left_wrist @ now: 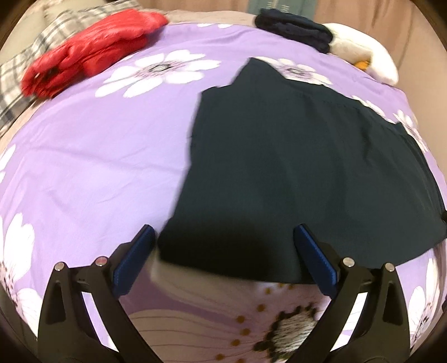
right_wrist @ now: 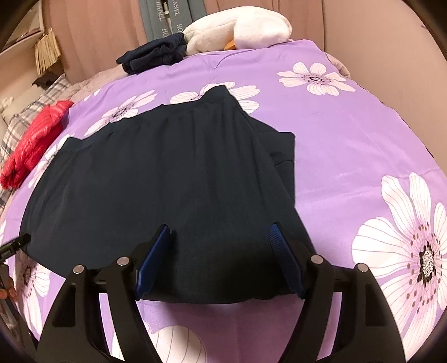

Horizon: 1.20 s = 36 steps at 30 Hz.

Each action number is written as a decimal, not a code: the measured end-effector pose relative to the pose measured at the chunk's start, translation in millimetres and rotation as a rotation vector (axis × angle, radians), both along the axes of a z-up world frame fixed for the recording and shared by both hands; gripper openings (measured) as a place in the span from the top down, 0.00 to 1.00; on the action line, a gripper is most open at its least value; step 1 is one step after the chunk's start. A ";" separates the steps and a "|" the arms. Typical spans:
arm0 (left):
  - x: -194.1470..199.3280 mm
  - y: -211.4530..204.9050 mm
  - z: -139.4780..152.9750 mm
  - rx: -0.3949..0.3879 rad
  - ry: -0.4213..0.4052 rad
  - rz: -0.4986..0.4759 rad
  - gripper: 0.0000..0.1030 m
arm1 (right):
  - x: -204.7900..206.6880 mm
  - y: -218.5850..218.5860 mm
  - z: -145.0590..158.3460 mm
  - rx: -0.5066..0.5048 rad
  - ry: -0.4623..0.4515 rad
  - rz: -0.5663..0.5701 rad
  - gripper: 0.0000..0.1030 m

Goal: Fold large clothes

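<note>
In the left wrist view, a grey plaid cloth (left_wrist: 19,72) fills the upper left of the frame, with a red puffy jacket (left_wrist: 83,53) lying partly on it and partly on the purple flowered bedspread (left_wrist: 92,156). At the bottom centre the left gripper (left_wrist: 223,240) shows its blue-padded fingers (left_wrist: 134,262) spread wide, nothing pressed between them; the near hem of the dark green garment (left_wrist: 293,156) lies in the gap below the tips. That garment is spread flat from the centre to the right edge of the frame, its gathered waistband toward the top. Above it, at the top centre, sits a folded navy garment (left_wrist: 293,25), touching a white plush toy (left_wrist: 360,50) in the upper right. This view is blurred.

In the right wrist view, the tip of the other gripper pokes in at the far left edge, with the red jacket (right_wrist: 33,139) above it, at the left edge. The dark green garment (right_wrist: 167,178) covers the centre, flat on the bedspread (right_wrist: 349,134), with a folded layer showing along its right side. The right gripper (right_wrist: 220,231) hangs over its near hem at the bottom centre, fingers (right_wrist: 153,257) wide apart and gripping nothing. The navy garment (right_wrist: 153,53) and plush toy (right_wrist: 240,28) lie at the top centre.
</note>
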<state>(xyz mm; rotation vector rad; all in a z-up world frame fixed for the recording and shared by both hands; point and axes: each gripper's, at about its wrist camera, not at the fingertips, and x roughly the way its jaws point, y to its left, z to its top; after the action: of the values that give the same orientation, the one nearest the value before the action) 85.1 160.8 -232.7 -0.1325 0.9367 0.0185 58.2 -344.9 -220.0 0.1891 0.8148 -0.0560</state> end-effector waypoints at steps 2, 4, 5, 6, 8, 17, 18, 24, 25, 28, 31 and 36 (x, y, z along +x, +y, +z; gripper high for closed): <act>-3.9 10.8 1.2 -0.021 0.004 0.033 0.02 | -3.8 -7.4 1.9 -0.008 0.002 -0.037 0.28; -7.4 16.5 5.7 -0.010 -0.005 0.052 0.02 | -10.2 -21.3 3.9 0.004 0.005 -0.093 0.28; -10.0 17.9 9.2 -0.004 -0.014 0.060 0.03 | -12.7 -26.2 4.2 0.006 0.008 -0.113 0.28; -11.5 17.8 13.0 -0.002 -0.024 0.062 0.04 | -16.0 -31.2 5.1 0.008 0.007 -0.133 0.28; -17.2 13.2 22.6 0.006 -0.060 0.053 0.04 | -23.2 -35.0 8.1 0.003 -0.009 -0.152 0.28; -20.7 -66.0 45.4 0.121 -0.182 -0.118 0.04 | -23.0 58.4 21.5 -0.053 -0.124 0.136 0.28; -18.2 -76.5 41.0 0.132 -0.173 -0.138 0.04 | -20.1 72.1 19.3 -0.068 -0.121 0.169 0.28; -8.6 -104.9 7.6 0.152 -0.074 -0.178 0.04 | -7.4 136.0 -10.4 -0.245 -0.044 0.221 0.27; -9.8 -104.9 6.6 0.146 -0.072 -0.174 0.03 | -9.3 138.5 -10.9 -0.261 -0.046 0.217 0.27; -10.3 -101.5 6.0 0.128 -0.061 -0.175 0.03 | -11.8 134.1 -11.5 -0.251 -0.039 0.222 0.27; -15.0 -100.5 9.8 0.120 -0.048 -0.175 0.03 | -12.1 126.8 -7.2 -0.228 -0.030 0.224 0.27; -25.4 -99.2 24.4 0.089 -0.009 -0.177 0.03 | -30.5 126.5 10.3 -0.159 -0.021 0.242 0.27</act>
<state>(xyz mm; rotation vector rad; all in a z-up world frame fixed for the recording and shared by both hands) 59.7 61.7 -208.3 0.0332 0.9339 -0.1036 27.8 -218.5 -209.6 -0.0599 0.8034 0.1084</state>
